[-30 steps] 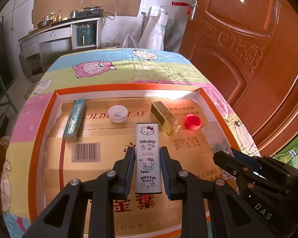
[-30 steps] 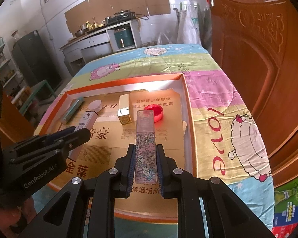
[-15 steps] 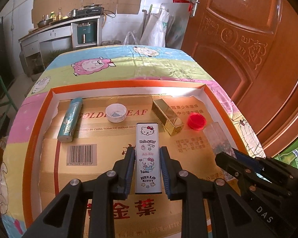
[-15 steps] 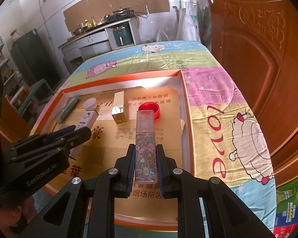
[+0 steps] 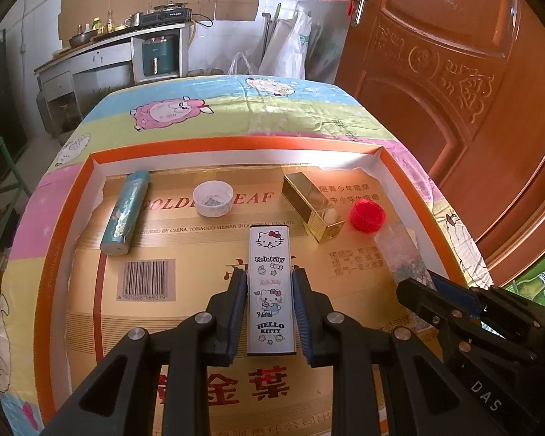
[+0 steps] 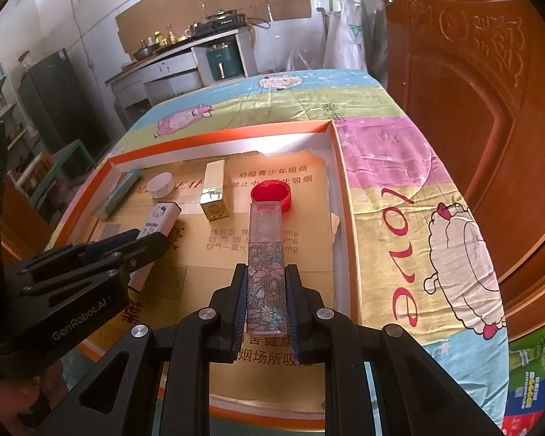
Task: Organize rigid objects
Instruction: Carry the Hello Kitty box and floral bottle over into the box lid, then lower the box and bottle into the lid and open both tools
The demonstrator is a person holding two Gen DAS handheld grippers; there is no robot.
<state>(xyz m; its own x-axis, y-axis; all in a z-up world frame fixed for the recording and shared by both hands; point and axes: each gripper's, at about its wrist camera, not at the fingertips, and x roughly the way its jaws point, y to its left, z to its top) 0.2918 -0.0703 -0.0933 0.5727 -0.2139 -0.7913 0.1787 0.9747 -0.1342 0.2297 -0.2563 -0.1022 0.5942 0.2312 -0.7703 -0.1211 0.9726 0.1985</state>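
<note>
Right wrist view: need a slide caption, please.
Right gripper clamps a floral bottle above the orange-rimmed tray, red cap just ahead.

White case — "HELLO KITTY"; cardboard liner — "CHINA TOBACCO HENAN", barcode 6901028169219.

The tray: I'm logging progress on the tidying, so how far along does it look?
Midway at best. In hand: the left tool grips the Hello Kitty box and the right tool grips the floral bottle, both over the tray. Left lying loose inside it: teal tube, white cap, gold box, red cap. No finished arrangement shows.
</note>
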